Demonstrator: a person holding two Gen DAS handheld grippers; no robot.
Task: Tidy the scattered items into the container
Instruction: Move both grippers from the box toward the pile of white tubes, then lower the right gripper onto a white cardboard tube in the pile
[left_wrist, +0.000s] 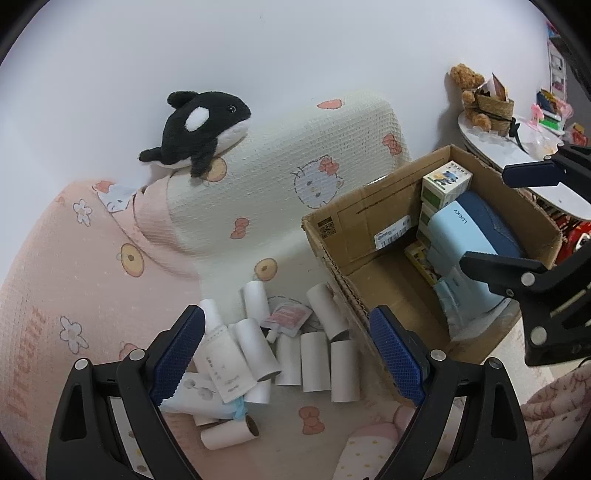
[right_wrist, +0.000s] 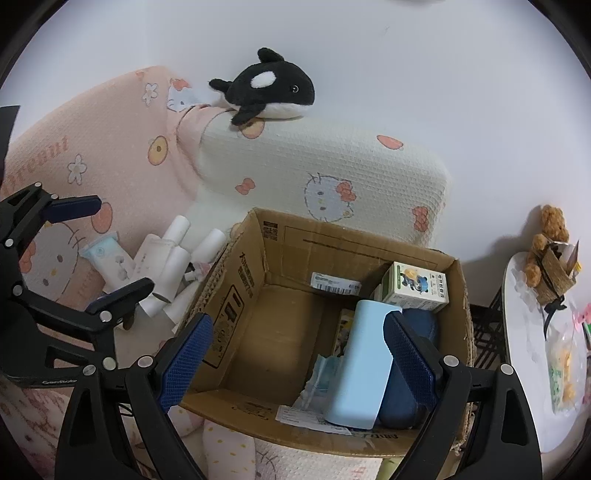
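Only our left wrist view shows the whole heap of white paper tubes (left_wrist: 295, 354) lying on the bed just left of the cardboard box (left_wrist: 332, 229), where our left gripper (left_wrist: 291, 354) hangs over them, fingers spread wide and empty. The right wrist view looks down into the box, where our right gripper (right_wrist: 299, 363) is also spread wide, holding nothing, above a pale blue case (right_wrist: 362, 362); the box wall cuts off most of the tubes there

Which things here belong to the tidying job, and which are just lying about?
Part of the job:
- brown cardboard box
- scattered white paper tubes
- white squeeze tube
- small pink sachet
- pale blue wipes pack
- left gripper and right gripper, jaws open, both empty

Just lying about:
- black-and-white plush orca
- brown teddy bear
- white round side table
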